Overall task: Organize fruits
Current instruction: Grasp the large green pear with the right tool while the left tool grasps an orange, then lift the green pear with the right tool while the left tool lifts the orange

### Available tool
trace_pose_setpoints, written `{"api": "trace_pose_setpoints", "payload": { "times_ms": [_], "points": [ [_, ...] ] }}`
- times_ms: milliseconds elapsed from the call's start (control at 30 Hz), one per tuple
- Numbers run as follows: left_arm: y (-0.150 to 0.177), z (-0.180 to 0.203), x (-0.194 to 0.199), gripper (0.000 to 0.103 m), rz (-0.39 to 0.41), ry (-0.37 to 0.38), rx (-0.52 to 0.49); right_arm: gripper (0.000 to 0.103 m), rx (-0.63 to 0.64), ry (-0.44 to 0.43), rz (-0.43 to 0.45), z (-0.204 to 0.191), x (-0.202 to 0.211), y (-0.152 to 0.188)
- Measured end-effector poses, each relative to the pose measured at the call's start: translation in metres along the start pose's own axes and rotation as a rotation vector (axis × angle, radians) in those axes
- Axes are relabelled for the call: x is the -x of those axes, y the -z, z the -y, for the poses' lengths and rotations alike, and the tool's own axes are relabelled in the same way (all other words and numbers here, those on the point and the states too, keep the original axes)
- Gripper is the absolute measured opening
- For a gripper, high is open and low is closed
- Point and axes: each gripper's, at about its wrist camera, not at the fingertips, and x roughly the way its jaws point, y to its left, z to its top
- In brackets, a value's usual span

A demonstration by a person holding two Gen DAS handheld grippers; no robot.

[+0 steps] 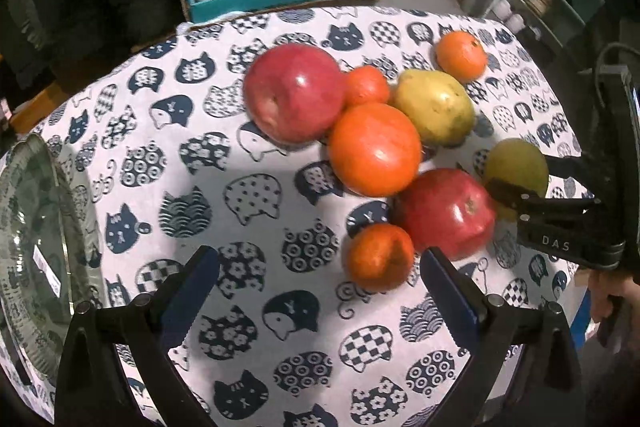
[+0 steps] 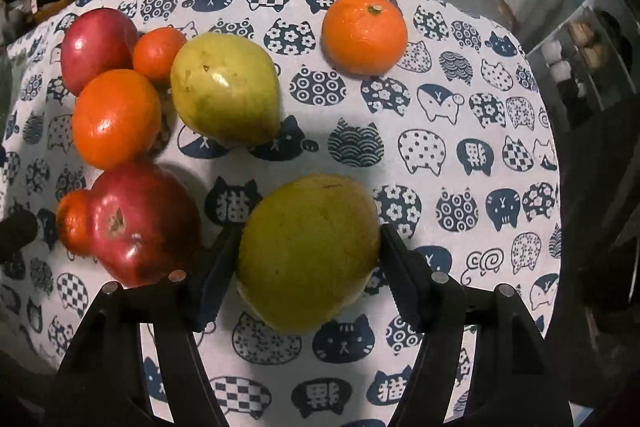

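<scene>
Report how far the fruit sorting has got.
Done: nothing visibly sorted; the glass dish at the table's edge looks empty of fruit. In hand: the right gripper is closed around the near green pear; the left gripper is open beside a small orange. Left: apples, oranges and the second pear on the cloth.
</scene>
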Motion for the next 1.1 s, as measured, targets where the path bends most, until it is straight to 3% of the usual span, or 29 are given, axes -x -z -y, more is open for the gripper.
{"api": "trace_pose_setpoints", "payload": {
  "times_ms": [100, 233, 500, 633, 767, 1000, 1100],
  "points": [
    [0.002, 0.005, -0.005, 0.101, -0.013, 0.008, -0.014, 0.068, -0.037, -0.024, -0.008, 0.010, 0.003, 0.009],
    [0.004, 0.010, -0.013, 0.092, -0.038, 0.015, -0.032, 0.070, -0.112, -0.055, -0.036, 0.024, 0.002, 0.016],
    [0.007, 0.020, -0.026, 0.090, -0.062, 0.033, -0.051, 0.073, -0.232, -0.128, -0.103, 0.053, -0.024, 0.025],
    [0.009, 0.021, -0.033, 0.079, -0.081, 0.036, -0.068, 0.073, -0.238, -0.127, -0.129, 0.056, -0.030, 0.034],
    [0.009, 0.019, -0.038, 0.074, -0.093, 0.067, -0.069, 0.070, -0.239, -0.121, -0.112, 0.056, -0.034, 0.040],
    [0.009, 0.023, -0.038, 0.045, -0.086, 0.133, -0.096, 0.069, -0.188, -0.078, -0.075, 0.051, -0.035, 0.033],
    [0.010, 0.027, -0.036, 0.044, -0.071, 0.106, -0.113, 0.069, -0.181, -0.074, -0.054, 0.047, -0.031, 0.034]
  ]
}}
